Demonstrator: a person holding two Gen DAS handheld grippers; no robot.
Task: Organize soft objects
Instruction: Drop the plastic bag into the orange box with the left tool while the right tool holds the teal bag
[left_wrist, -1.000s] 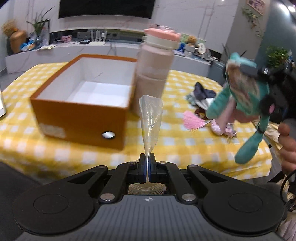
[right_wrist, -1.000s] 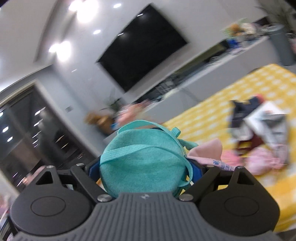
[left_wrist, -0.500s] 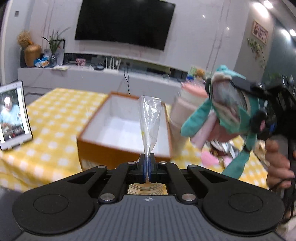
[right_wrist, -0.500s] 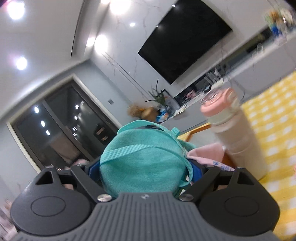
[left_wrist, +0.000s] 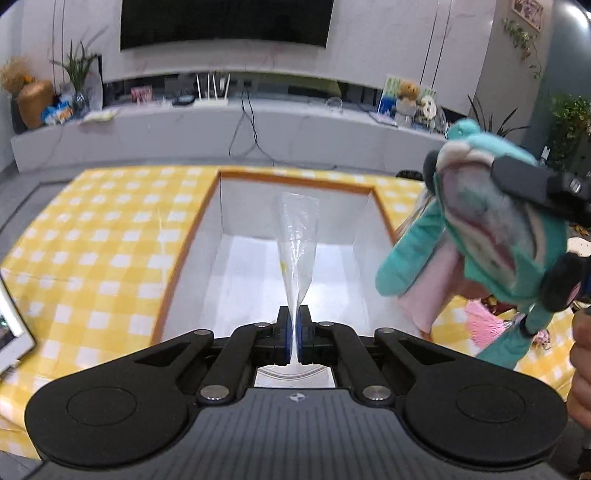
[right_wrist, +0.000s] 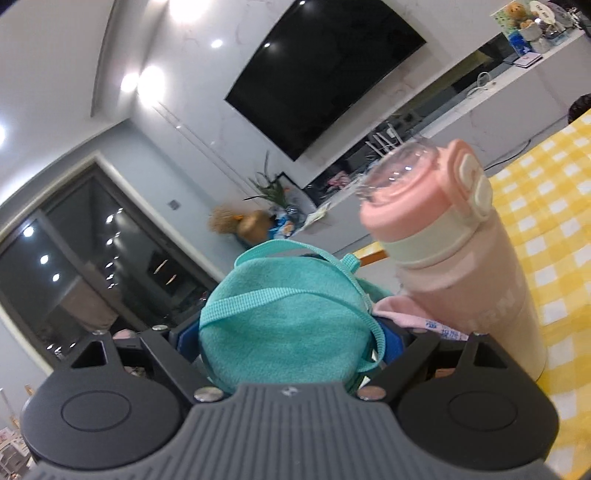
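Observation:
My left gripper (left_wrist: 294, 334) is shut on a clear plastic bag (left_wrist: 296, 236) that stands up from its jaws, over the near end of an orange box (left_wrist: 295, 177) with a white, bare inside. To the right of the box hangs a teal plush toy (left_wrist: 476, 236) with pink parts, clamped in my right gripper (left_wrist: 554, 206). In the right wrist view the teal plush toy (right_wrist: 284, 325) fills the wide jaws of the right gripper (right_wrist: 288, 332), blue pads pressing on both sides.
A pink bottle (right_wrist: 458, 251) stands on the yellow checked tablecloth (left_wrist: 99, 240), right of the box. A tablet (left_wrist: 11, 332) stands at the left edge. Pink soft items (left_wrist: 484, 325) lie at the right. A hand (left_wrist: 581, 369) shows at the right edge.
Both grippers have swung left across the table. The left one with the bag now sits over the box. The plush has come from the pile of soft items to the box's right side.

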